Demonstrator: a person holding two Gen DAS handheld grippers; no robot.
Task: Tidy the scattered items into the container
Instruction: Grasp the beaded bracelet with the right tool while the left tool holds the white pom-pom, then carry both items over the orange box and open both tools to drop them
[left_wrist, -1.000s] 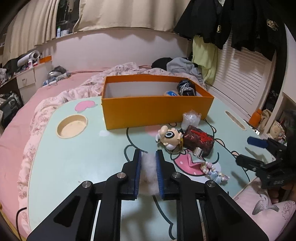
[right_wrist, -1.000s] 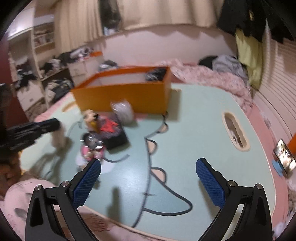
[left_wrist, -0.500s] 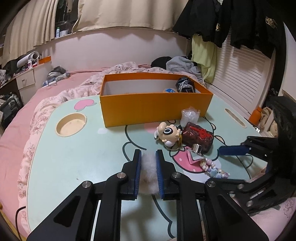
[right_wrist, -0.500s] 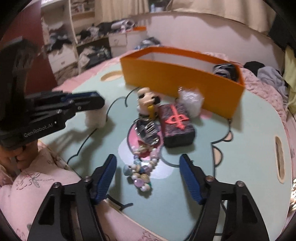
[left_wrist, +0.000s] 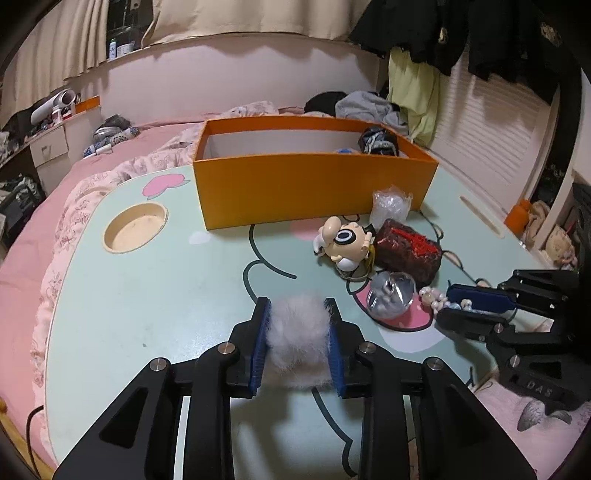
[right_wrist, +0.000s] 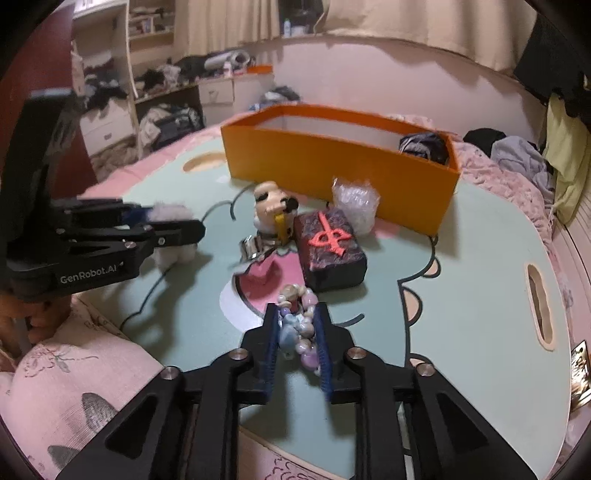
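Nearer than the box (left_wrist: 314, 184), left gripper (left_wrist: 298, 314) loosening around the pompom (left_wrist: 297, 328); right gripper (right_wrist: 295, 325) clenches the beads (right_wrist: 297, 328).

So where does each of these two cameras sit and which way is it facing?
Left wrist: rides the left gripper, looking down its jaws at a white fluffy ball and the orange box; the right gripper shows at right.
Right wrist: rides the right gripper, jaws around a bead bracelet; the left gripper and a hand show at left.
Shared: box, cartoon figure, dark red block, table.
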